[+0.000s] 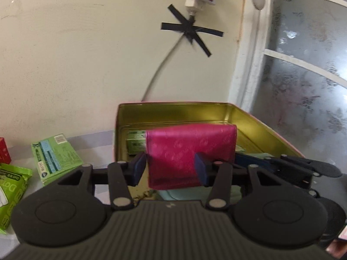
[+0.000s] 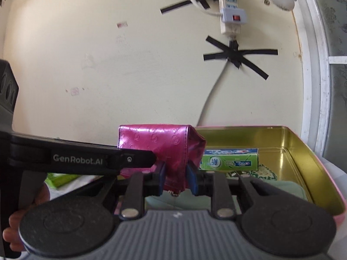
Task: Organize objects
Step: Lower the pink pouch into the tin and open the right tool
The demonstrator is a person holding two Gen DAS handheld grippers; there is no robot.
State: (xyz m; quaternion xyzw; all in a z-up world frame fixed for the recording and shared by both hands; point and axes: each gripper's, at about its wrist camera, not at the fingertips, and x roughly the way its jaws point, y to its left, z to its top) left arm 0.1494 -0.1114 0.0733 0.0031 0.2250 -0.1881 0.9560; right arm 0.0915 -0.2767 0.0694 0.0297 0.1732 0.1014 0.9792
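Note:
A shiny pink pouch [image 1: 186, 151] hangs in the air over the near left part of an open tin [image 1: 173, 104], gold inside and pink outside. My left gripper [image 1: 171, 169] is shut on the pouch's lower left part, its blue pads against the pouch. From the right, my right gripper [image 2: 175, 177] is shut on the same pouch [image 2: 156, 143] at its lower edge. One finger of the left gripper [image 2: 134, 159] crosses the right wrist view from the left. Inside the tin [image 2: 303, 151] lies a green toothpaste box [image 2: 229, 162], partly hidden behind the pouch in the left wrist view.
A pale green cloth [image 2: 282, 190] lies in the tin's near part. Left of the tin on the table are a green box [image 1: 54, 156], a green packet [image 1: 10, 190] and a red box [image 1: 4, 151]. Behind stands a wall with a cable; a window frame [image 1: 245, 65] is at the right.

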